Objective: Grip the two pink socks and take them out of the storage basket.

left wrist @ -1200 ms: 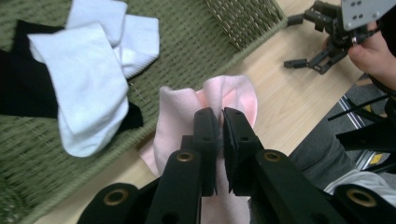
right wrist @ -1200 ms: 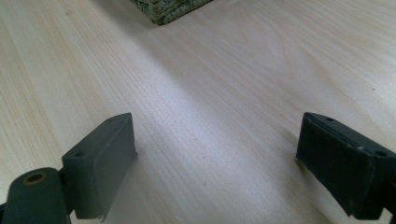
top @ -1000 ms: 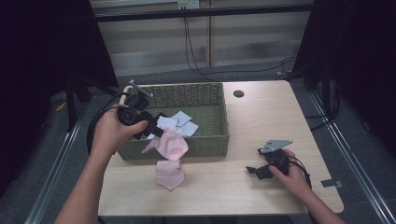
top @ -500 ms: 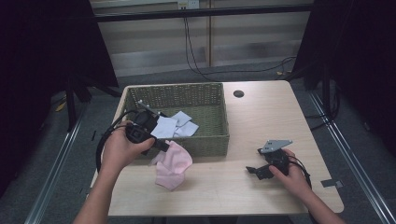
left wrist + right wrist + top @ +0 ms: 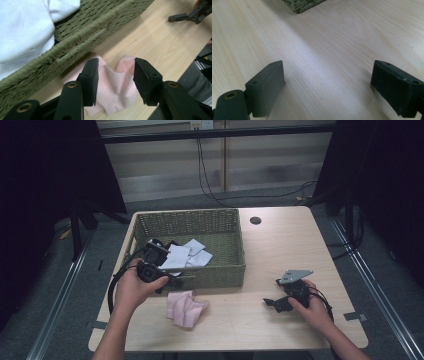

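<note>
Pink cloth (image 5: 113,86) on table, beneath left tool (image 5: 115,79), jaws parted above it

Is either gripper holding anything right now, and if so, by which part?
Nothing is held. The left gripper has just been opening, jaws apart above the pink cloth lying on the table. The right gripper is open.
</note>
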The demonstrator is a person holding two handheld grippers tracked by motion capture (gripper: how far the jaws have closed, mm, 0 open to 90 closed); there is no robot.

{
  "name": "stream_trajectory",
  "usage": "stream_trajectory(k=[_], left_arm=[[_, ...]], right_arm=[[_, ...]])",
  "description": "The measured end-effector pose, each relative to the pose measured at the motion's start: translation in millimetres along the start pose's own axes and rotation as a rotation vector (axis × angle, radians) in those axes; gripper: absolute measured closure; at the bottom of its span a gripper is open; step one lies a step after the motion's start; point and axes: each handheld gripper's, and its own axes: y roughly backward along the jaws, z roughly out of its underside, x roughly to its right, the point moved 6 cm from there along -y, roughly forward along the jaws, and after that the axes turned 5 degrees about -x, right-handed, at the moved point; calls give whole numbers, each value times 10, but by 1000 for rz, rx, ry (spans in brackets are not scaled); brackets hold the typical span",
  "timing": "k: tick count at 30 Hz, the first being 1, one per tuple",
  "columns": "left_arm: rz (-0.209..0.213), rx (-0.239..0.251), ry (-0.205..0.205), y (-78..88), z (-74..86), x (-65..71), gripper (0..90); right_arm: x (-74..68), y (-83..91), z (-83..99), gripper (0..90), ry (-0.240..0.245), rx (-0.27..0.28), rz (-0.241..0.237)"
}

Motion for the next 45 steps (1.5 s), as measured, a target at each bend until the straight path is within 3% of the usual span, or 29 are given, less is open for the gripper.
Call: stream_trajectory(k=[11,24,26,45], left_arm=[[-24,41,20,-122,213,-156,490],[-68,58,-2,-172,409,-291,424],[-82,80,6,-175,473,-338,414],[-96,105,-16,-216,665,-487,329]], right_arm=[[0,0,0,108,0,0,0],[0,0,0,108,0,0,0],[-1,0,0,108,0,0,0],[-1,0,0,108,0,0,0]])
